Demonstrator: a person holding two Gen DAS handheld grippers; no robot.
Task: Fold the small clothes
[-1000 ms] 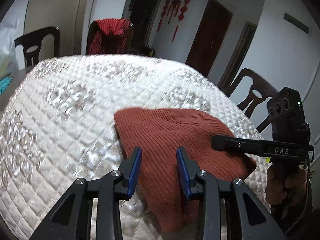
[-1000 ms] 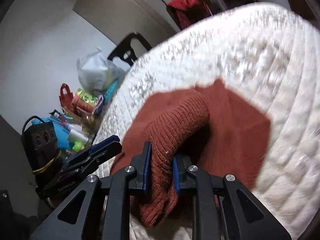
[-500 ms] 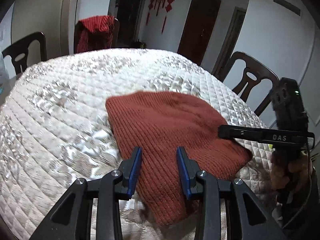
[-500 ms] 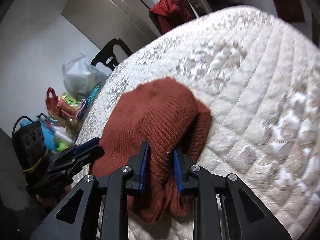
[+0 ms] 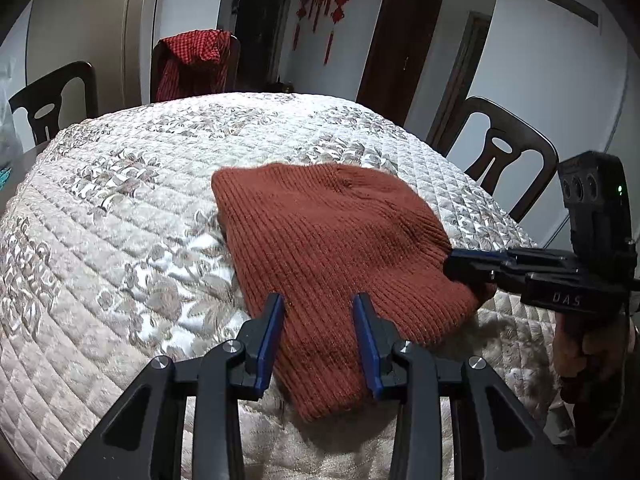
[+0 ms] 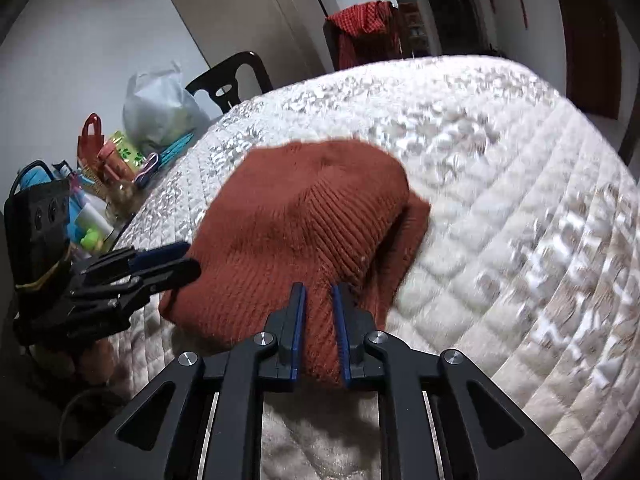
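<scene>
A rust-red knit hat point(image 5: 332, 240) lies folded on the quilted table cover point(image 5: 120, 240). My left gripper point(image 5: 318, 304) is open, its blue pads apart just above the hat's near edge with the knit lying under the gap. In the right wrist view it shows at the hat's left edge point(image 6: 160, 264). My right gripper point(image 6: 317, 292) has a bunched edge of the hat point(image 6: 304, 216) between its blue pads, and its jaws are closing on it. In the left wrist view the right gripper point(image 5: 452, 264) meets the hat's right edge, held by a hand point(image 5: 576, 352).
Dark wooden chairs point(image 5: 500, 156) ring the table, one draped with a red checked cloth point(image 5: 192, 64). A plastic bag point(image 6: 160, 112) and small clutter point(image 6: 108, 176) crowd the table's far left in the right wrist view. Doors stand behind.
The right gripper carried the raised fold of the hat across and down, so the hat now lies flatter. In the left wrist view it drew back from over the hat to its right edge.
</scene>
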